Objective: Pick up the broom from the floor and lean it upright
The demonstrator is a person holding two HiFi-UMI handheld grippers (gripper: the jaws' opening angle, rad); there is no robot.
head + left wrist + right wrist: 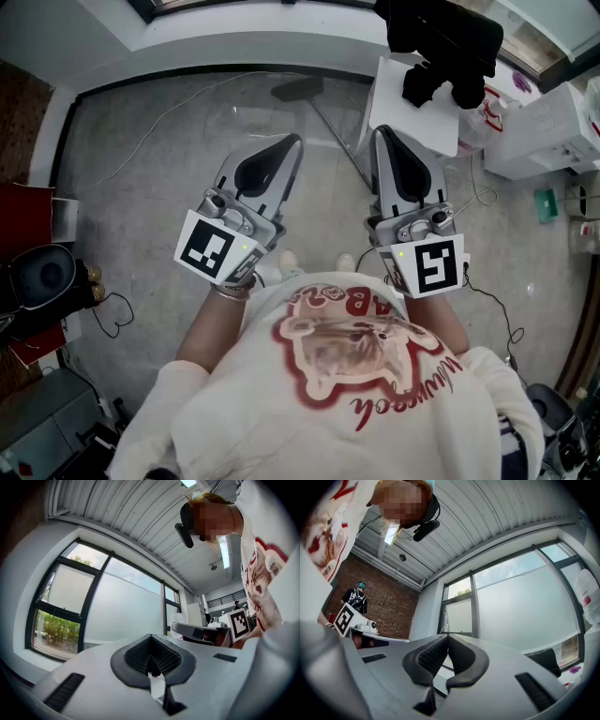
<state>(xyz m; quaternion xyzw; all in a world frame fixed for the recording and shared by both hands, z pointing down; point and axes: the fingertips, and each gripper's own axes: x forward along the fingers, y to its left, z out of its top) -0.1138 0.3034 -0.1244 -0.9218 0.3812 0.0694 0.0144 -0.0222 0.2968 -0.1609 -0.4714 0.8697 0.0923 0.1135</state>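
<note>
Head view showed the person standing over a grey floor [169,169], a gripper in each hand held out ahead at about waist level, side by side and apart. The broom [328,123] lay flat on the floor beyond them, its dark brush head [298,89] near the far wall and its thin handle running back toward the person, passing between the two gripper tips and close beside a white table [412,117] that carried a black bundle [441,47]. The left gripper [292,141] had its jaws pressed together with nothing between them; the left gripper view confirmed the dark ribbed pads [140,656] meeting, against a large window [93,606]. The right gripper [382,131] was likewise closed and empty, its pads [429,656] touching at the tip in the right gripper view. Neither gripper touched the broom; both were raised well clear of the floor.
</note>
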